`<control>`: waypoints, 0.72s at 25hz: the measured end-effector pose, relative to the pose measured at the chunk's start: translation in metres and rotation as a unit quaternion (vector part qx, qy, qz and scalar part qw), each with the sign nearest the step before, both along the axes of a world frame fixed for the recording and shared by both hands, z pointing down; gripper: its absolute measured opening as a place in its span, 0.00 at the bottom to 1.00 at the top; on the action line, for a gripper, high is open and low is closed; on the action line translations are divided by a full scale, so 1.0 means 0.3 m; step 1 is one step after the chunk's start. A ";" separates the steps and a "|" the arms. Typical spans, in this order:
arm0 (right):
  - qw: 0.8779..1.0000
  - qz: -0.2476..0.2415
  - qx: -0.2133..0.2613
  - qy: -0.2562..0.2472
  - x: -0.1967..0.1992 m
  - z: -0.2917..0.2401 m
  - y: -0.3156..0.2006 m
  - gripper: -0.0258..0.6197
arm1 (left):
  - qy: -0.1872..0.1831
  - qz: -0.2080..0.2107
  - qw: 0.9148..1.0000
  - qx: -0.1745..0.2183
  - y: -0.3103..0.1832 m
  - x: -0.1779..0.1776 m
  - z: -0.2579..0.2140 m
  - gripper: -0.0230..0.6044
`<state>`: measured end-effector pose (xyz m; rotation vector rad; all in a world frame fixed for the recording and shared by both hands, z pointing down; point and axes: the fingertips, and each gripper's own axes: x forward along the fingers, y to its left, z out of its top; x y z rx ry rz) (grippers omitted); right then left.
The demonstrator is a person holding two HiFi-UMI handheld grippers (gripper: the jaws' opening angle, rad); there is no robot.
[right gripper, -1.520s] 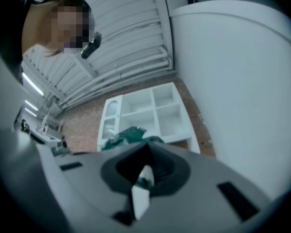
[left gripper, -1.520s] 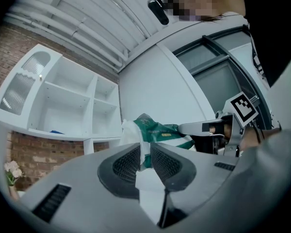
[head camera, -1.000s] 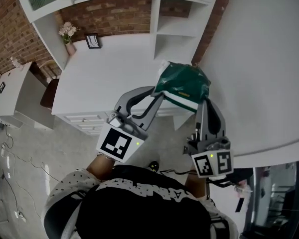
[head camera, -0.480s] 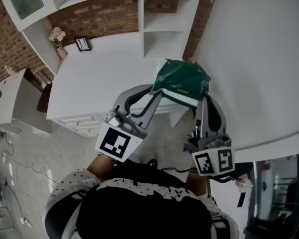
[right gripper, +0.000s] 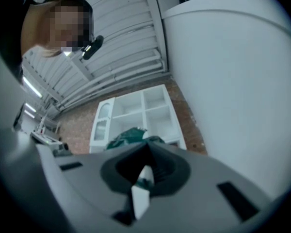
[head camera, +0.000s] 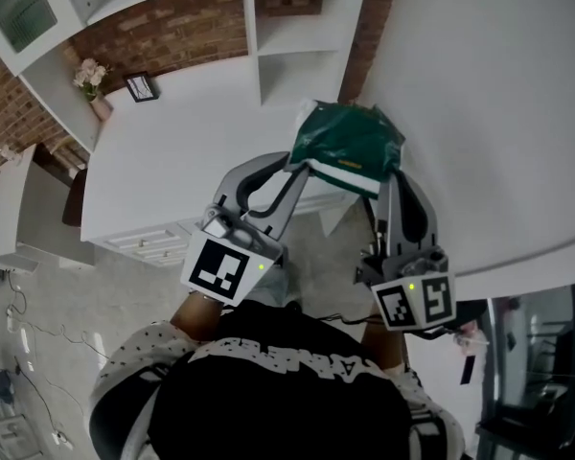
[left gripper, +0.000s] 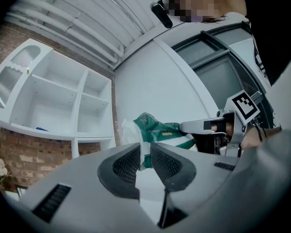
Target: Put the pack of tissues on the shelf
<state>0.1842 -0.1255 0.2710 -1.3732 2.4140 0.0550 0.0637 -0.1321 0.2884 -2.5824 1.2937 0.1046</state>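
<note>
Pack [head camera: 350,147]: green and white tissue pack, held in the air between the two grippers, above the near edge of the bench and the floor, and short of the shelf.
Left gripper [left gripper: 144,160]: fingers [left gripper: 126,164] clamped on the pack's crumpled white plastic end, which sticks up between the pads.
Right gripper [right gripper: 144,171]: fingers [right gripper: 167,171] pinched on the pack's other side; a white and green strip of wrapper shows between the pads.
Grip: each gripper takes one side of the pack, the left at its left end and the right at its right end in the head view.
Shelf [head camera: 302,27]: white unit of open compartments against a brick wall [head camera: 172,36], standing on the far side of the bench; the compartments nearest the pack hold nothing.
Bench [head camera: 182,151]: white top, with drawers along its near side.
On the bench: a vase of flowers [head camera: 91,80] and a small frame [head camera: 140,86], side by side at the back by the brick wall, well apart from the pack.
</note>
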 end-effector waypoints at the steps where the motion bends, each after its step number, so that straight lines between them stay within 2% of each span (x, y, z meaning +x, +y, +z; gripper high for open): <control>1: 1.000 0.003 0.000 0.001 0.010 -0.003 -0.011 0.09 | 0.001 0.003 1.000 0.001 -0.013 0.011 -0.002 0.19; 18: 1.000 0.019 0.009 0.014 0.038 -0.033 -0.233 0.09 | 0.014 0.021 1.000 0.012 -0.254 0.045 -0.023 0.19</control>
